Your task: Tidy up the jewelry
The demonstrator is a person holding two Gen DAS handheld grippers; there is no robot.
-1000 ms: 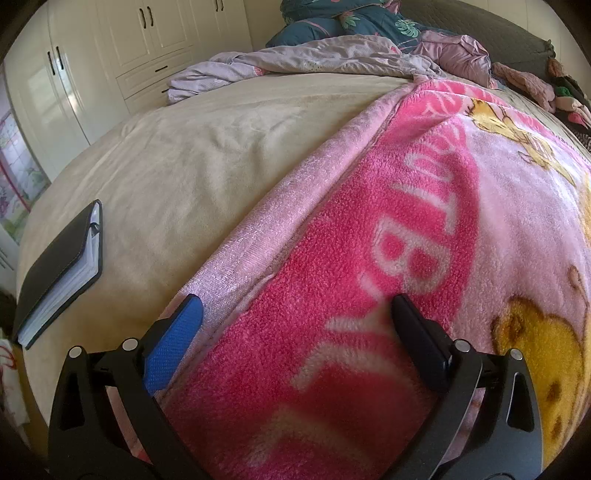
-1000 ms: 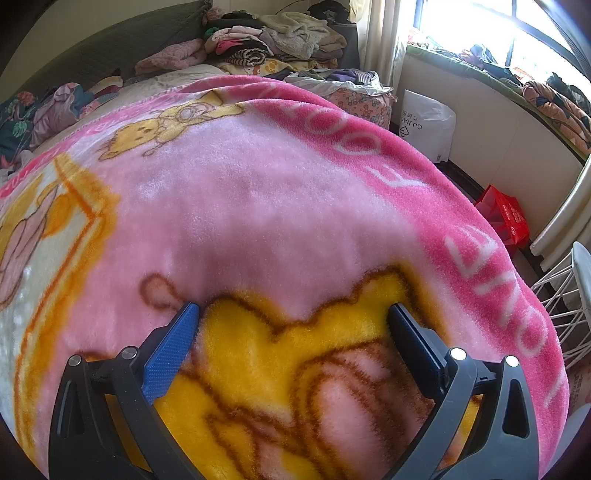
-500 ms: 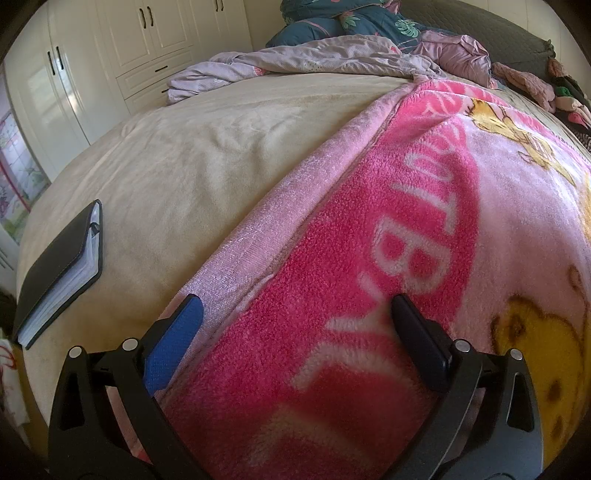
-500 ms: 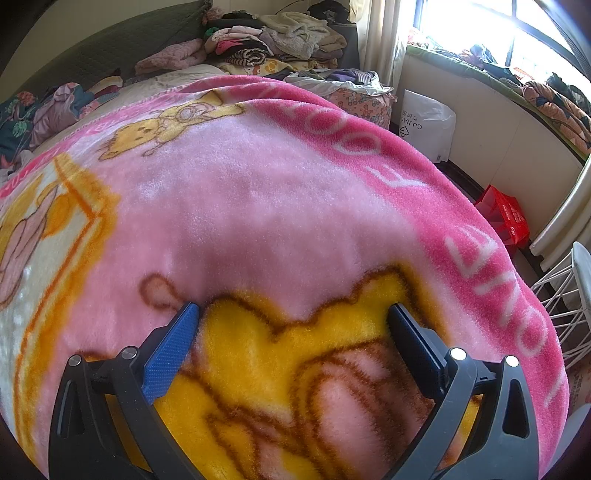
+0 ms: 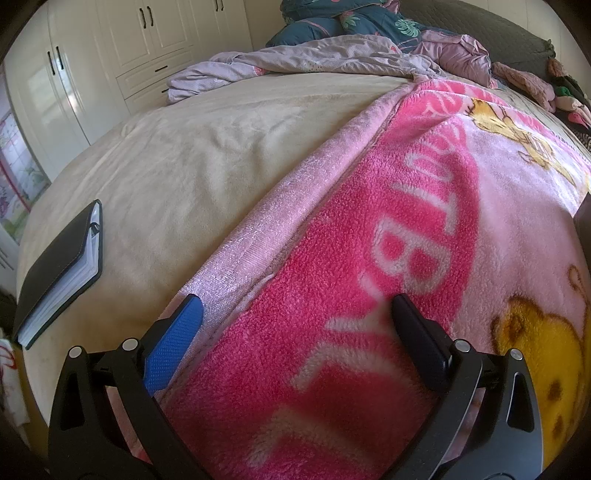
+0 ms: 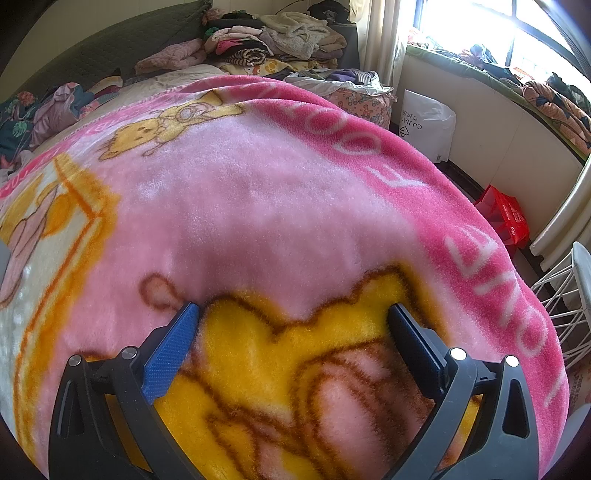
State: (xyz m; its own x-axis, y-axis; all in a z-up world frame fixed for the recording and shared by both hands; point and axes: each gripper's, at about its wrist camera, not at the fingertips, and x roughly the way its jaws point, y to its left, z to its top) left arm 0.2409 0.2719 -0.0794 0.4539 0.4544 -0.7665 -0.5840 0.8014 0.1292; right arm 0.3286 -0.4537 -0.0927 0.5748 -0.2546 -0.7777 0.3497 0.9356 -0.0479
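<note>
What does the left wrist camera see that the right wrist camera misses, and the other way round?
Only the left view shows the black notebook on the beige bedspread and the white wardrobe. Only the right view shows the window, white bag, red bag and clothes pile. Both show the pink blanket under an open, empty gripper: left gripper, right gripper. No jewelry appears.

Notebook [image 5: 61, 273] left of blanket [image 5: 369, 295]

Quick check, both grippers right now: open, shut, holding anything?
Left gripper: open, nothing between its fingers, over the pink blanket.
Right gripper: open, empty, over the same blanket.
</note>
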